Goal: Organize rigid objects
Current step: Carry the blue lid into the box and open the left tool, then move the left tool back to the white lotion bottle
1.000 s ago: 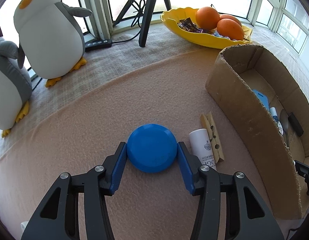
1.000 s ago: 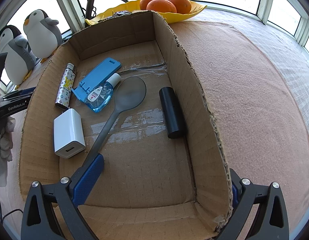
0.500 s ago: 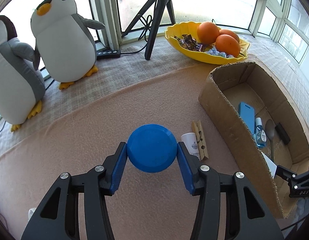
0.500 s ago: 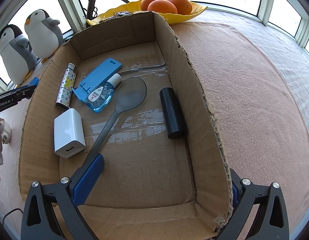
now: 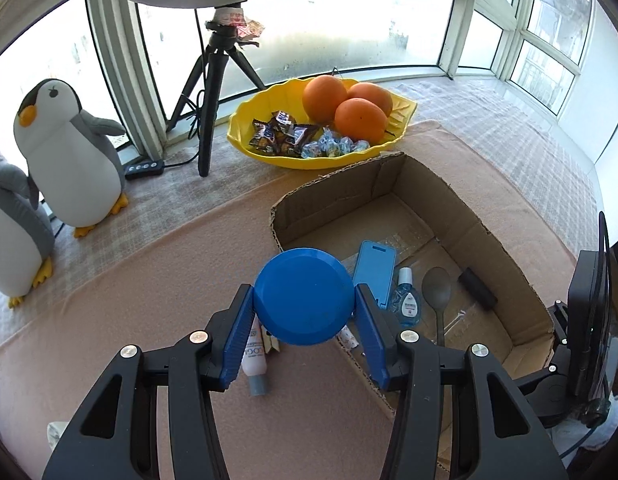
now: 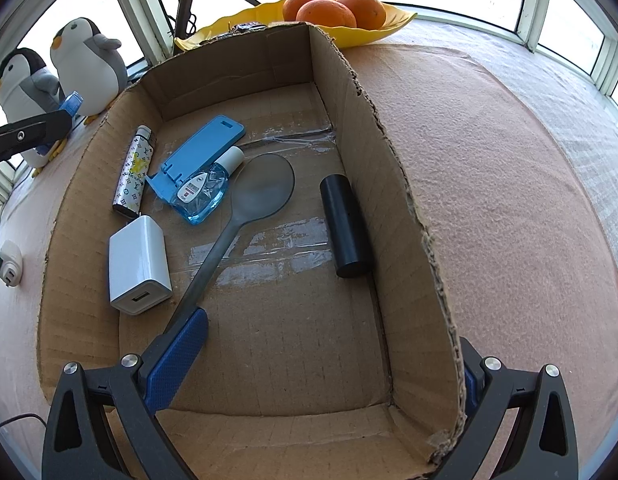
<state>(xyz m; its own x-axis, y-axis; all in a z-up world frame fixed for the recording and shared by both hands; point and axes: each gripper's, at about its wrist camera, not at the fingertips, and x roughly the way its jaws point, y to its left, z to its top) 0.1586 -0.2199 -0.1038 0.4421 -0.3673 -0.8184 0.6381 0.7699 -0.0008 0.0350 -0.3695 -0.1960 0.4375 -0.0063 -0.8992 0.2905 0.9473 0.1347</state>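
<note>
Between the left gripper's (image 5: 305, 312) pinching pads, a blue disc (image 5: 304, 296), above the box edge (image 5: 273, 222)

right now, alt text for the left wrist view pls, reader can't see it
The left gripper holds a round blue disc clamped between its blue pads, raised over the near wall of an open cardboard box. Inside the box lie a blue phone stand, a small blue bottle, a grey spoon and a black cylinder. Behind sit a yellow fruit bowl and two plush penguins.

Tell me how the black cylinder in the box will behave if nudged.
The black cylinder lies on its side, so it would probably roll. The cardboard box wall right beside it should stop it that way. It looks rigid and smooth, perhaps slippery.
</note>
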